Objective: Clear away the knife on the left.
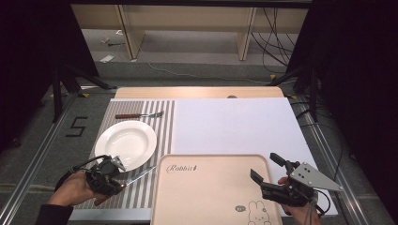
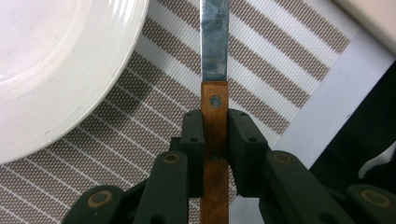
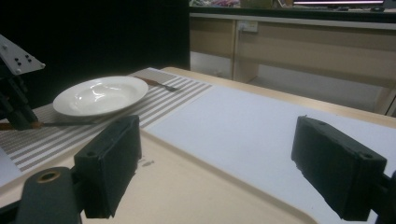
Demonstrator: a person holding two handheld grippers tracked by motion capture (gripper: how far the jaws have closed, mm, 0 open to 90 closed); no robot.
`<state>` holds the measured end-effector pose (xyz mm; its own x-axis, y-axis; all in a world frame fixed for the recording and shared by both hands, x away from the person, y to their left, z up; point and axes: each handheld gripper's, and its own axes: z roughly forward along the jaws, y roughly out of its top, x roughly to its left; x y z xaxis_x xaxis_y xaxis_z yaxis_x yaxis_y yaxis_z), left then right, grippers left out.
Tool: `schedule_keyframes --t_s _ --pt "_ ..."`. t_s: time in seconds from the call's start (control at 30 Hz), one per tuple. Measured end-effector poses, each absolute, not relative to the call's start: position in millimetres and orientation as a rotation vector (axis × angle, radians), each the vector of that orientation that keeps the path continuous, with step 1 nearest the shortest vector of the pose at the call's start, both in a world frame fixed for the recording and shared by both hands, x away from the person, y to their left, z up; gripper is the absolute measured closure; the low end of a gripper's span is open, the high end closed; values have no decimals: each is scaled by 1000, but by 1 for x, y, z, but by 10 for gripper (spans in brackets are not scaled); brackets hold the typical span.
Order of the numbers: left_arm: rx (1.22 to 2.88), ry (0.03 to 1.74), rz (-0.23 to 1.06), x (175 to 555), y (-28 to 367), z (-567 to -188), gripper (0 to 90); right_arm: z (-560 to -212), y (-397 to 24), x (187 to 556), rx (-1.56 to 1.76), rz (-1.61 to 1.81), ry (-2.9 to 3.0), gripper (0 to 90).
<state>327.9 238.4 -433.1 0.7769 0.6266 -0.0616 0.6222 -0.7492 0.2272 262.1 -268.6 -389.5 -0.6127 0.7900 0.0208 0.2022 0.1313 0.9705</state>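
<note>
A table knife (image 1: 139, 176) with a brown wooden handle (image 2: 215, 140) and a steel blade (image 2: 214, 42) lies low over the striped placemat (image 1: 162, 126), just right of the white plate (image 1: 126, 143). My left gripper (image 1: 109, 176) is shut on the knife's handle, its jaws pressed on both sides. The blade points toward the beige tray (image 1: 206, 192). My right gripper (image 1: 268, 168) is open above the tray's right part, with nothing between its fingers (image 3: 109, 163). In the right gripper view the plate (image 3: 100, 95) and the left gripper (image 3: 14, 100) sit at the far left.
A fork (image 1: 139, 115) with a brown handle lies on the placemat behind the plate. A white sheet (image 1: 234, 124) covers the table's middle and right. The tray carries a rabbit drawing (image 1: 256, 209) near its front right corner. Black stands and cables flank the table.
</note>
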Motion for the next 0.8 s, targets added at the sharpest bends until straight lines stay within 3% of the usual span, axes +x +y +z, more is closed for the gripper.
schedule_keyframes --t_s 0.43,0.8 --pt "2635 984 18 324 226 -422 768 -389 -268 262 953 1505 1904 169" --pt "2648 978 35 321 212 -417 768 -391 -270 264 978 1508 1903 169"
